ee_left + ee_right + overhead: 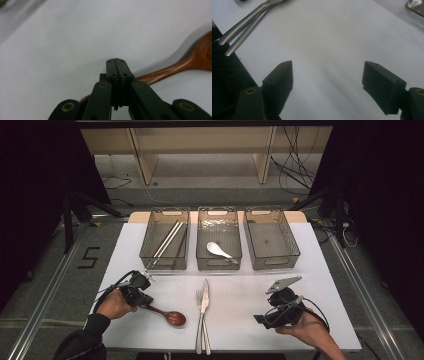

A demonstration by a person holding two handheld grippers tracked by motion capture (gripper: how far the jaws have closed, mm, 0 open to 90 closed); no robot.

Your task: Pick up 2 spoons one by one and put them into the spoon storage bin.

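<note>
Left gripper [141, 296] at table's 8 o'clock, jaws together on wooden spoon [169, 315] handle; spoon bowl points toward 4 o'clock, resting on table [240, 320]. Fork [199, 320] and knife [205, 312] lie side by side at 6 o'clock. Right gripper [327, 82] at 4 o'clock, jaws apart, nothing between.

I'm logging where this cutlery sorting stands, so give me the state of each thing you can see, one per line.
Left gripper: shut on the wooden spoon, which lies on the table.
Right gripper: open, empty.
Left bin: holds chopsticks.
Middle bin: holds a white spoon.
Right bin: empty.
Fork and knife: lying side by side, unsorted.
</note>
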